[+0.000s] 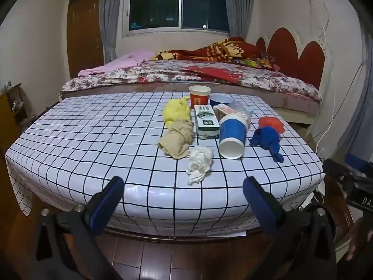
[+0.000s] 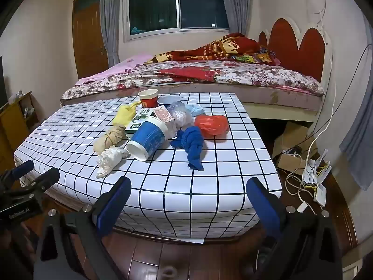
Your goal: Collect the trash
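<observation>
Standing here, I'd say nothing has been collected yet: every scrap sits on the checked tablecloth [image 1: 98, 135], and I see no bin or bag to receive it. Taking the tipped blue paper cup [image 1: 232, 137] as the marker, the crumpled white tissue [image 1: 200, 163] lies just beside its mouth on the near side, the beige knotted cloth [image 1: 177, 140] and yellow knotted cloth [image 1: 176, 113] run off from there toward the far edge, and the green carton [image 1: 206, 122] touches the cup's side. Behind the cup stand a red paper cup [image 1: 199, 96], a small reddish box [image 1: 222, 112] and a clear plastic bag [image 2: 179, 114]; on its other side are the blue knotted cloth [image 2: 191, 144] and the red plastic bag [image 2: 211, 124]. The left gripper [image 1: 184, 196] and right gripper [image 2: 186, 196] both hang short of the table's near edge, jaws spread wide, nothing between them. By my reckoning the whole job is left, the tissue being the nearest first pick.
</observation>
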`<move>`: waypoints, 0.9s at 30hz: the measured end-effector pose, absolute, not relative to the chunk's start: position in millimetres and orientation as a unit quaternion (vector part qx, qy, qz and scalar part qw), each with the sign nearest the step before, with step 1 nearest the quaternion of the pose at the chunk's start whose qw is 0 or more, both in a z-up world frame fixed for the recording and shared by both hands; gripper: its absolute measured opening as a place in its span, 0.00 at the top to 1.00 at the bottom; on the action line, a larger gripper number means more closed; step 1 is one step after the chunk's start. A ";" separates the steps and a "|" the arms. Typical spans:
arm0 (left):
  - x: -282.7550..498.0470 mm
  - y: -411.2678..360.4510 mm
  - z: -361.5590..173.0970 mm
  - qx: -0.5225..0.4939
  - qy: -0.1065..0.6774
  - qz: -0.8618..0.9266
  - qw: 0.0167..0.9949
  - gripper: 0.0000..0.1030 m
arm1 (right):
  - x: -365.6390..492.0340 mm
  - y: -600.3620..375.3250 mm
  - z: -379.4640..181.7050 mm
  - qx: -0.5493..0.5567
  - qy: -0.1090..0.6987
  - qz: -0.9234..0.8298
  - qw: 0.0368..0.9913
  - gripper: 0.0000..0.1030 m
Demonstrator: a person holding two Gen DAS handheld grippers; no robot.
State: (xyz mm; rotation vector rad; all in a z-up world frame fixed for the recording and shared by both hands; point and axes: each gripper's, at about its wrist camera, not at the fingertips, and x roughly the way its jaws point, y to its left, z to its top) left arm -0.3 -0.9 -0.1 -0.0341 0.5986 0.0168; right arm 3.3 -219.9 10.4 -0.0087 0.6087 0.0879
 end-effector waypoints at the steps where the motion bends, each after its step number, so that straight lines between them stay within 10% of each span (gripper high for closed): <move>1: -1.0 -1.5 0.1 -0.016 0.295 0.009 0.955 0.01 | 3.4 -220.2 10.8 -0.001 0.300 0.044 0.953 0.03; 27: 4.0 -5.2 -1.4 -0.015 0.295 0.005 0.955 0.01 | 2.6 -222.0 13.7 0.004 0.294 0.048 0.955 0.03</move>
